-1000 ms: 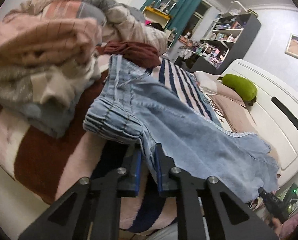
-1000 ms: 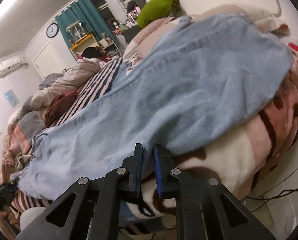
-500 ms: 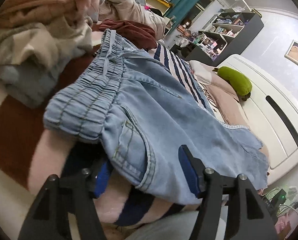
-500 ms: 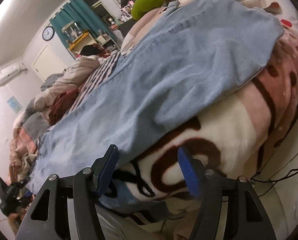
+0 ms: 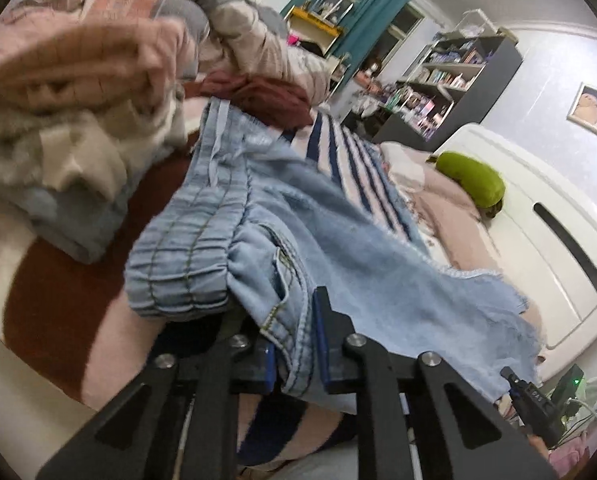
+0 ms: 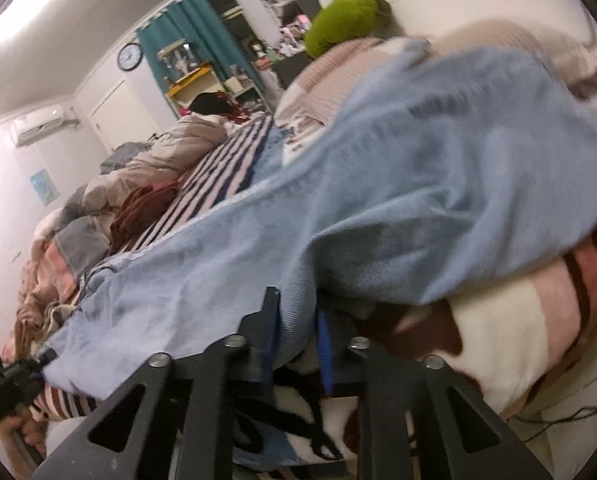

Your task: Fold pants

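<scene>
Light blue denim pants (image 5: pixel 298 216) lie spread along the bed, elastic waistband to the left, frayed hem to the right. My left gripper (image 5: pixel 296 344) has its jaws closing on the near edge by the side pocket, with denim pinched between the blue pads. In the right wrist view the pants' leg (image 6: pixel 418 184) drapes over the blanket, and my right gripper (image 6: pixel 296 332) has its jaws closing on the near leg edge, cloth between the pads. The other gripper (image 6: pixel 6 384) shows at the far left, at the waist end.
A heap of mixed clothes (image 5: pixel 78 92) rises left of the waistband, with a dark red garment (image 5: pixel 266 100) behind it. A striped cover (image 5: pixel 350 160) and a patterned blanket (image 6: pixel 510 320) lie under the pants. A green cushion (image 5: pixel 474 180) rests by the white headboard (image 5: pixel 558 216).
Both grippers were shut a second ago, opened wide half a second ago, and now have closed again on the pants' near edge, which is bunched and slightly lifted.
</scene>
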